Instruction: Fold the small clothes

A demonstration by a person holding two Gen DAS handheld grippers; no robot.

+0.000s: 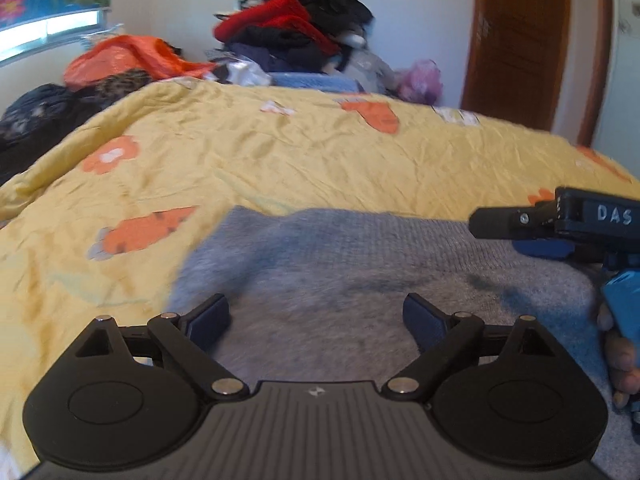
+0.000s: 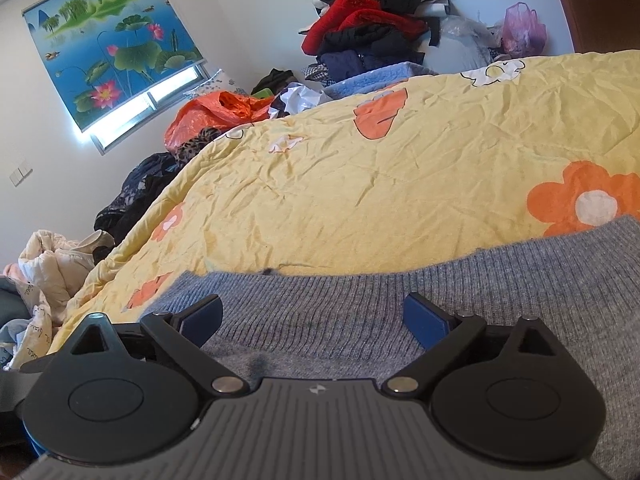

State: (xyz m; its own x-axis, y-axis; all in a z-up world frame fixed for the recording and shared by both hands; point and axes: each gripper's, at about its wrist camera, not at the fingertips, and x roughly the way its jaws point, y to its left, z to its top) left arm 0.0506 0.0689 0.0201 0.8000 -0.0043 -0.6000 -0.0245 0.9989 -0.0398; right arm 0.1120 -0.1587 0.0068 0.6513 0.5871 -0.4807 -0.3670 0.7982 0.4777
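Grey knit garment spread flat on the bed's yellow quilt, at the near edge, 6 o'clock in both wrist views. Left tongs apart, nothing between the blue pads, poised low over the knit near its 9 o'clock side edge; contact with the fabric not determinable, left view blurred. Right tongs likewise apart and empty, held just above the ribbed band running along the garment's far edge. In the left view, right tongs' body seen at 3 o'clock, over the garment's opposite end, with the holding hand partly visible below it. Placement judged deliberate: one tool toward each end of the piece, spaced for a matched pinch and a lift-over fold; no grasp yet made, so the fold reads as not yet begun. Garment condition: heathered grey, fine ribbing at the band, plainer knit below, a few darker patches or shadows across the middle, slight rumpling, no crease line evident. Soft, stretchy fabric likely to sag between two pinch points. Garment type (sweater or other) not determinable, sleeves and neckline out of view. Clothes pile at 12 o'clock beyond the bed, well apart from the work.
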